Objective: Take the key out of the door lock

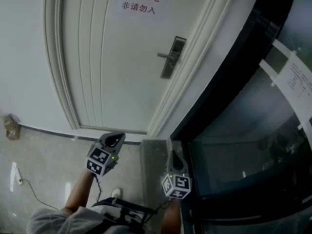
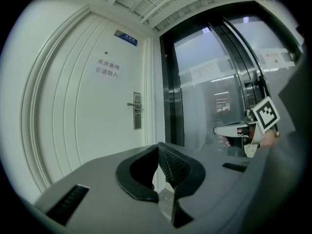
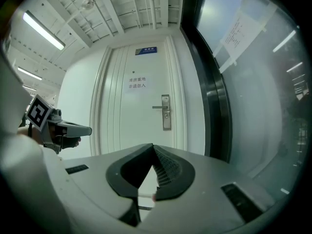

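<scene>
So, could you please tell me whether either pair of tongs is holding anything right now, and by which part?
Nothing is held. The left tongs and the right tongs are both shut and empty, well short of the door lock.

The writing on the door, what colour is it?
The writing is red, on a white door. The head view shows it best.

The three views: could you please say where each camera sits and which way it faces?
Head view: on the person's head, angled down at the door; shows both forearms, left gripper and right gripper.
Left gripper view: rides that gripper, facing the door past its shut jaws; right gripper at right.
Right gripper view: likewise, left gripper at left.
All share the door's lock plate.
</scene>
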